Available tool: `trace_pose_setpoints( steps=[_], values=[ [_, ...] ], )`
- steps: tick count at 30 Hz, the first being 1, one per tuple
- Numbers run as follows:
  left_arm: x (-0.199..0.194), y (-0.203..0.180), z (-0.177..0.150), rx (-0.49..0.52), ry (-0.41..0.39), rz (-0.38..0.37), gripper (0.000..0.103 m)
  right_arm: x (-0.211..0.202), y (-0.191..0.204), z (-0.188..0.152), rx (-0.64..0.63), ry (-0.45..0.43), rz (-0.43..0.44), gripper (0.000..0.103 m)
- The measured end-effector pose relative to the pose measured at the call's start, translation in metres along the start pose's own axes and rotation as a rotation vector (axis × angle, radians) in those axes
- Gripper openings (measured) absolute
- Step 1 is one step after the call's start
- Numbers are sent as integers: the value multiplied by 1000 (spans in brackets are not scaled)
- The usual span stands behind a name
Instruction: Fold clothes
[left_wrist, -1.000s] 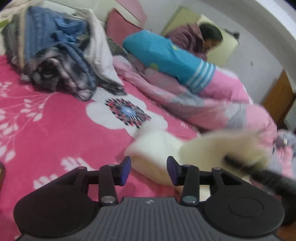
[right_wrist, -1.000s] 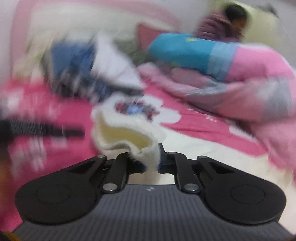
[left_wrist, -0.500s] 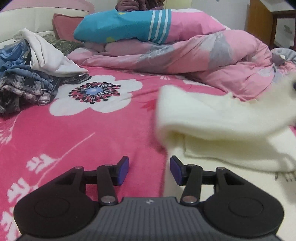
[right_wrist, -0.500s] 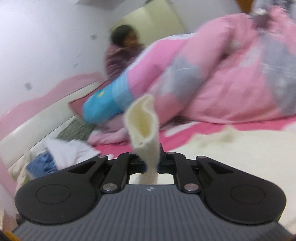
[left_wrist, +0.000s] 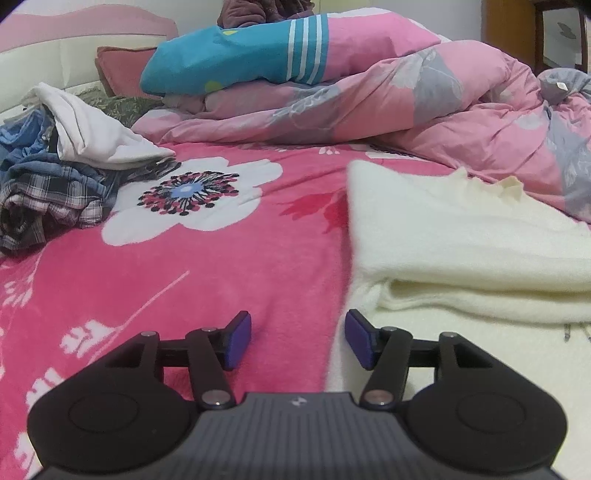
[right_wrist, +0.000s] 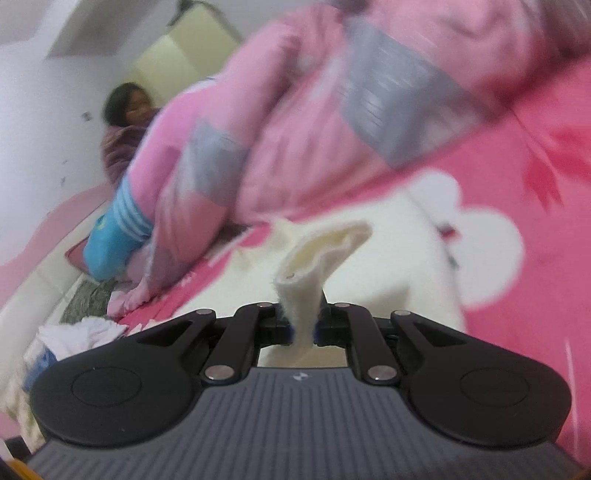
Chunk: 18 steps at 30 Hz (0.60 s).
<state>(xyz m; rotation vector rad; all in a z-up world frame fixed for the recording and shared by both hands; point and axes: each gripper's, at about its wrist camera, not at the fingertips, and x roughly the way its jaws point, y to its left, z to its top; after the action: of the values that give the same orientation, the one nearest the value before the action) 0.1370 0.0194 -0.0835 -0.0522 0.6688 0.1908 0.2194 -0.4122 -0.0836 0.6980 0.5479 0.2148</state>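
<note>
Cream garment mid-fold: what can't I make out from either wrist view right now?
- Cream garment: in the left wrist view the right edge cuts it off, so its full outline is unknown.
- Right gripper: out of the left wrist view; in its own view motion blur smears the quilt, and the pinched flap hides the pad faces.
- Clothes pile: cut by the left edge; the number of garments is unclear.

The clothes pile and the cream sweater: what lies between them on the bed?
In the left wrist view, only bare pink blanket with a white flower print lies between the clothes pile and the cream sweater.
</note>
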Motion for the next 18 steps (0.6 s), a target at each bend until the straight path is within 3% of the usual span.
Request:
trace_pose_setpoints(
  steps=[2,6,10,15,18],
  values=[
    [0,-1,0,5,0,3,59,3,-16,-4,90,39,17,12],
    [0,-4,0,20,-5,14,59,0,-34,-7,188,43,60,11],
    [-3,-9,4,45,-18,24,58,-4,-18,8,118,11,96,7],
    [-3,-13,3,58,-23,27,59,-9,20,39,-60,-82,152,7],
    [-2,-12,2,57,-18,19,59,3,8,33,-88,-19,69,7]
  ],
)
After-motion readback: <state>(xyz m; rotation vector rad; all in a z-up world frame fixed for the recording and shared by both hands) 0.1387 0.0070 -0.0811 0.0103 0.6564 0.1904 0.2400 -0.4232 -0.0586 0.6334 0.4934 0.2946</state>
